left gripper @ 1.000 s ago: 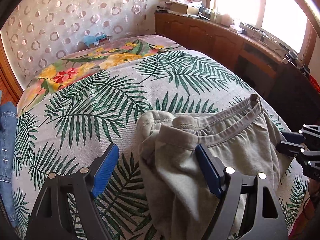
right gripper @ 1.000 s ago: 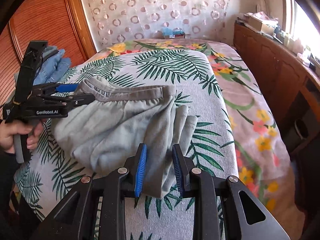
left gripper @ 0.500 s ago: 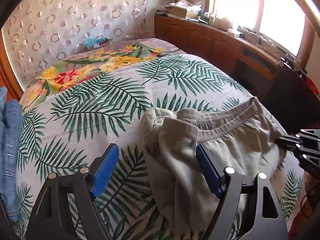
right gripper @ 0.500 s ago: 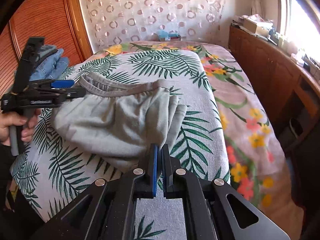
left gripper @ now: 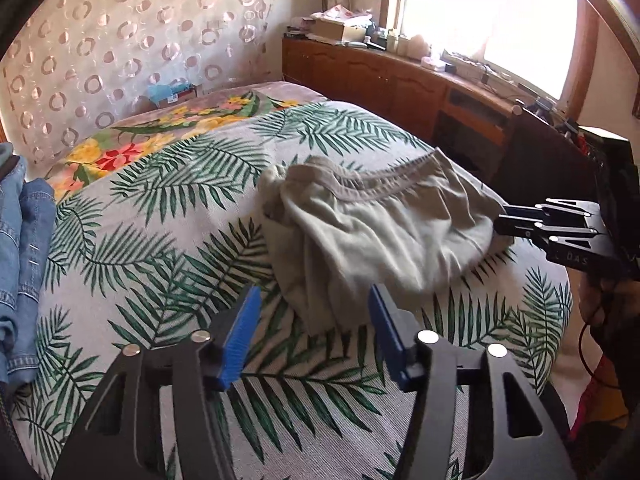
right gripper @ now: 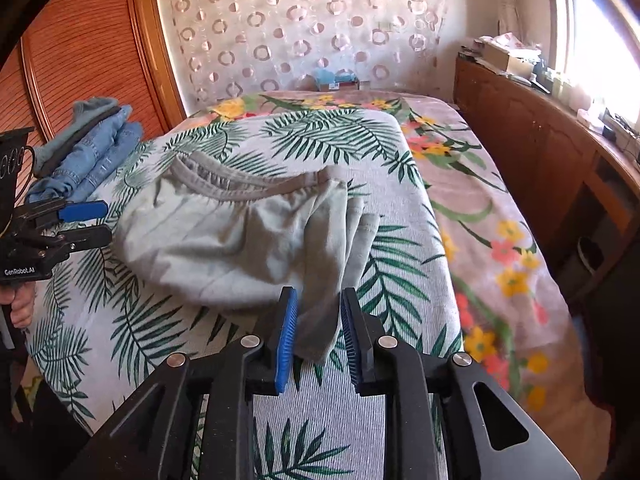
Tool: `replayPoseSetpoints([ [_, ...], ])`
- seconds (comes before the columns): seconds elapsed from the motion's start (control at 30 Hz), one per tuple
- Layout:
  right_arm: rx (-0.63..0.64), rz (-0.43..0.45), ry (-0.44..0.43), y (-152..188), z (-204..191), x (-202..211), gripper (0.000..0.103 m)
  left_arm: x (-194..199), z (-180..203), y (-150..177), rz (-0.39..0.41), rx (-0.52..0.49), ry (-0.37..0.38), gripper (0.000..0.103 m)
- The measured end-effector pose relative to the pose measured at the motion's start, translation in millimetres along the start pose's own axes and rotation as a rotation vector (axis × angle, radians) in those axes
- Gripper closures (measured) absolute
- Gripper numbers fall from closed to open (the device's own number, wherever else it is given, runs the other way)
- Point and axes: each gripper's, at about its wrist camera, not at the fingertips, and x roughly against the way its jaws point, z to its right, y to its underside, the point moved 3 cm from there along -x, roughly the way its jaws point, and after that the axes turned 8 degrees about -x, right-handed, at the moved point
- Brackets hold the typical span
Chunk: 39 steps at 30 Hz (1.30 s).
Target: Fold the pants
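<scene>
Grey pants (left gripper: 380, 224) lie folded in a heap on the palm-leaf bedspread (left gripper: 160, 220), waistband toward the headboard. My left gripper (left gripper: 314, 332) hovers just short of the heap's near edge with its jaws closing; the blue pads touch no cloth. In the right wrist view the left gripper (right gripper: 96, 224) stands just off the left edge of the pants (right gripper: 224, 240). My right gripper (right gripper: 320, 336) has its jaws opening, with a folded corner of the pants lying loose between the pads. From the left wrist view the right gripper (left gripper: 508, 224) sits at the heap's right edge.
A stack of folded jeans (right gripper: 88, 152) sits at the bed's left side near a wooden slatted door (right gripper: 80, 60). A long wooden cabinet (right gripper: 540, 140) runs under the window on the right. A blue box (right gripper: 336, 78) rests at the headboard.
The left gripper drew back off the pants and its jaws narrowed. The right gripper's pads closed together, then parted again around the pants' corner.
</scene>
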Motion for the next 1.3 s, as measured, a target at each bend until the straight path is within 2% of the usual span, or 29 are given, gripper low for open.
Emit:
replayPoseSetpoints([
  [0.23, -0.007, -0.029, -0.013, -0.7, 3.6, -4.6, 0.078, -17.9, 3.0, 2.3, -0.034, 0.008, 0.017, 0.063],
  [0.3, -0.012, -0.033, -0.023, -1.5, 6.1, -4.4, 0.078, -21.5, 2.1, 0.1, -0.035, 0.017, 0.027, 0.072],
  [0.33, -0.007, -0.035, -0.027, -1.2, 5.5, -4.8, 0.078, -22.7, 1.4, -0.9, -0.035, 0.021, 0.031, 0.081],
  [0.37, -0.002, -0.034, -0.037, -0.5, 5.4, -3.5, 0.085, -23.6, 0.4, -2.2, -0.035, 0.025, 0.027, 0.093],
  [0.4, 0.000, -0.035, -0.050, -0.4, 5.9, -2.0, 0.095, -23.7, -1.5, -2.8, -0.036, 0.029, 0.011, 0.098],
  [0.43, 0.002, -0.028, -0.051, -0.3, 6.9, 0.9, 0.099, -23.2, -3.1, -2.8, -0.038, 0.029, -0.004, 0.100],
  [0.6, -0.021, -0.013, -0.060, 3.7, 18.3, 12.7, 0.100, -14.6, -6.7, 3.0, -0.038, 0.020, -0.012, 0.101],
  [1.0, -0.012, -0.003, -0.033, 3.7, 15.3, 13.7, 0.100, 7.3, -4.3, 2.2, 0.005, 0.003, -0.024, 0.101],
  [1.17, -0.019, 0.008, 0.009, 3.9, 21.4, 16.9, 0.100, 9.9, -12.3, 10.5, -0.009, 0.017, -0.045, 0.101],
  [1.3, -0.049, 0.009, -0.001, 5.0, 29.2, 21.0, 0.100, 13.8, -9.4, 14.3, -0.012, 0.015, -0.027, 0.101],
])
